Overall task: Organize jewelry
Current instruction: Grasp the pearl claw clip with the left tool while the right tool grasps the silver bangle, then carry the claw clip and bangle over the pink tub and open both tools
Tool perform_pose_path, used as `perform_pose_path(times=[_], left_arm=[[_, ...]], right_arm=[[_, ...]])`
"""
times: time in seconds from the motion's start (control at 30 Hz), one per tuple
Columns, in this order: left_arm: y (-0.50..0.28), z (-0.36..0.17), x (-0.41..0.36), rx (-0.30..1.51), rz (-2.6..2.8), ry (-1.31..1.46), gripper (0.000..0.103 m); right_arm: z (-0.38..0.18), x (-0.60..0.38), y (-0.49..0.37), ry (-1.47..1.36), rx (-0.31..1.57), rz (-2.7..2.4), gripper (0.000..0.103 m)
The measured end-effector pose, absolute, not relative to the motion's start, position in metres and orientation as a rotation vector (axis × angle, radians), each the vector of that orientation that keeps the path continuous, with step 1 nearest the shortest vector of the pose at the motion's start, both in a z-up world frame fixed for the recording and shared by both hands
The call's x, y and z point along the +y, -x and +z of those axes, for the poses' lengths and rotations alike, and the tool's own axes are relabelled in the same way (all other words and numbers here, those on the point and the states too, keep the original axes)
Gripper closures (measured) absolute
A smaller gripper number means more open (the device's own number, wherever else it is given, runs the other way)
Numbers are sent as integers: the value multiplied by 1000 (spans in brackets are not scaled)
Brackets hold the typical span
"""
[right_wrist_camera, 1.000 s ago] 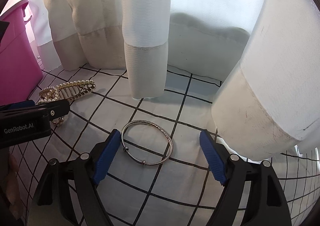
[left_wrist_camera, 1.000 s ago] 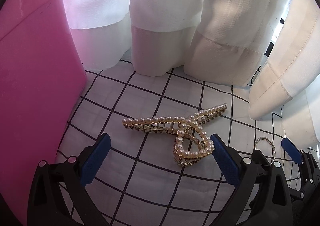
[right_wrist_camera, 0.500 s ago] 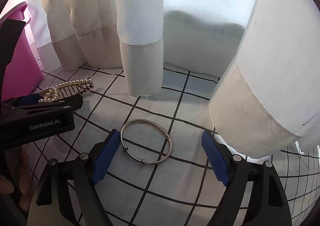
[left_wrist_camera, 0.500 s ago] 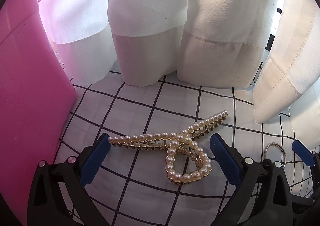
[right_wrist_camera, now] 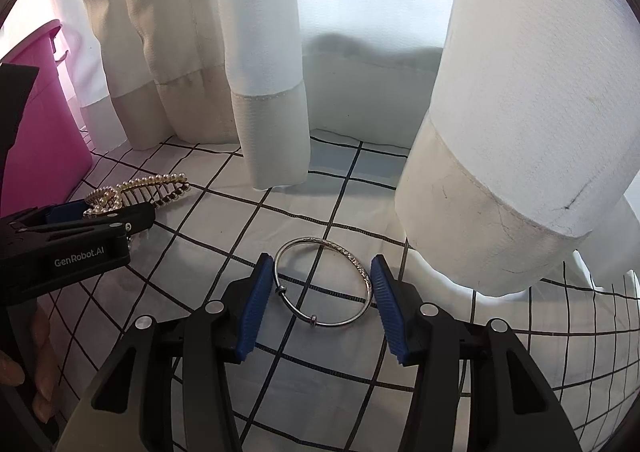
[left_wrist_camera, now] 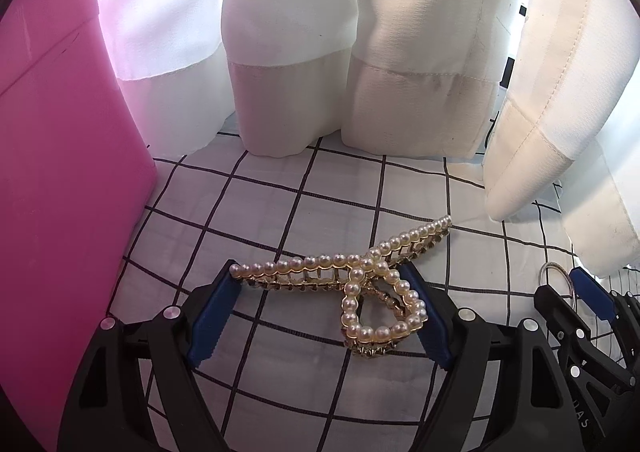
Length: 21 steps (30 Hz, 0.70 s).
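Observation:
A gold hair claw set with pearls [left_wrist_camera: 352, 280] lies on the white checked cloth [left_wrist_camera: 320, 208]. My left gripper [left_wrist_camera: 320, 308] straddles it, blue pads at both its ends, touching or nearly so. The claw also shows in the right wrist view [right_wrist_camera: 136, 192]. A thin silver bangle [right_wrist_camera: 324, 284] lies flat on the cloth. My right gripper [right_wrist_camera: 320, 292] has its blue pads close on either side of the bangle, at or near the rim. The bangle's edge shows in the left wrist view [left_wrist_camera: 558, 278].
A pink plastic bin [left_wrist_camera: 60, 192] stands at the left, close to the left gripper; it also shows in the right wrist view [right_wrist_camera: 40, 112]. White curtains [right_wrist_camera: 272, 64] hang down onto the cloth at the back and right.
Both grippers moved forward and narrowed. The left pads now sit at the claw's ends; the right pads closed in from wide apart to the bangle's sides.

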<state>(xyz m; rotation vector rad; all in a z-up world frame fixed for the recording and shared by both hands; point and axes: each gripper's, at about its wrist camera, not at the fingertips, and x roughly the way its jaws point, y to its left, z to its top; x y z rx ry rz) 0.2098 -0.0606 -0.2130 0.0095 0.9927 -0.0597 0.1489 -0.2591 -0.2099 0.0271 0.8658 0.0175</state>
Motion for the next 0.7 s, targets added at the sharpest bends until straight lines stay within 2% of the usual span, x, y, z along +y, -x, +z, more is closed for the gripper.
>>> perform_pose_path(times=[0.7], left_arm=[[-127, -171, -49, 956, -116, -15, 26]], right_arm=[[-182, -243, -87, -58, 821, 28, 54]])
